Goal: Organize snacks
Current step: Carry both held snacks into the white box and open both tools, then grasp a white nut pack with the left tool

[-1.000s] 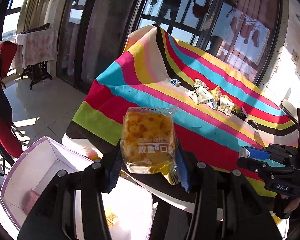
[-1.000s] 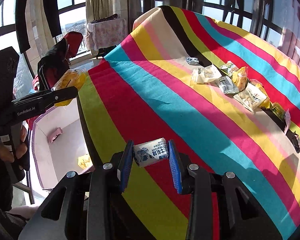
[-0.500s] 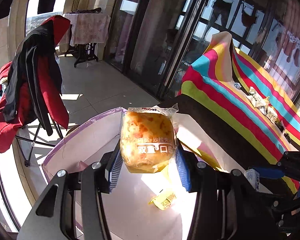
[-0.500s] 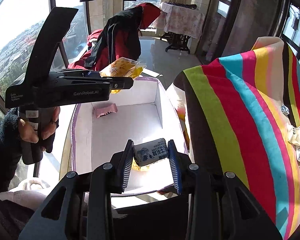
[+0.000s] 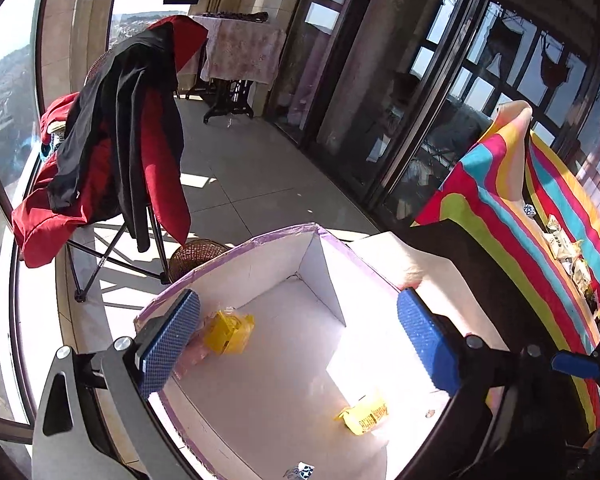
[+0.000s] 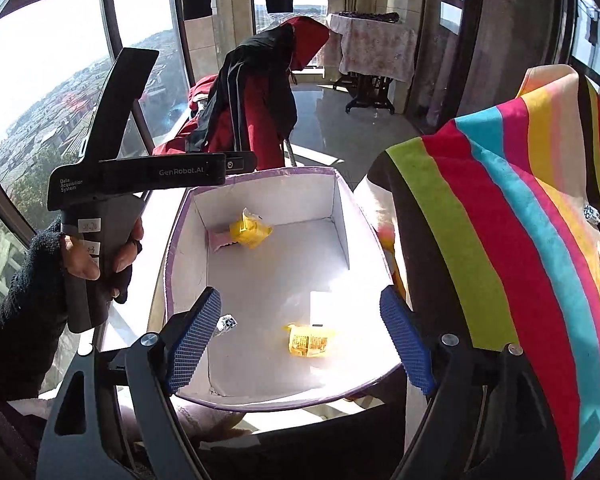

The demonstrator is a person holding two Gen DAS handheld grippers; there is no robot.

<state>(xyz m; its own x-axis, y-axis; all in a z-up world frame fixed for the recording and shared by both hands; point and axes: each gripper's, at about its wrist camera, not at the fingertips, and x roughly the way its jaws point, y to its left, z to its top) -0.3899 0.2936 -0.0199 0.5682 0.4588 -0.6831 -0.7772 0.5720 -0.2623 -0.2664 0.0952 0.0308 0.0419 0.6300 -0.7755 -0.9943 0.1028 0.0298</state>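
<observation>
Both grippers hung over the white box [image 6: 260,280] beside the striped table [image 6: 500,220], and both were empty. Left gripper [image 5: 300,344] jaws were opening, spread wide, nothing between the pads. Right gripper [image 6: 300,344] jaws were opening too, wide apart, nothing pinched.

Yellow cake pack [image 6: 250,229] lay at the box's far end, touching a pink packet [image 6: 219,237]. A small blue-white pack [image 6: 226,323] sat just beside the right gripper's left pad. A flat yellow packet [image 6: 309,340] lay on the box floor near the front. More snacks [image 5: 560,240] stayed on the table.

A gloved hand [image 6: 80,256] gripped the left tool's handle.
</observation>
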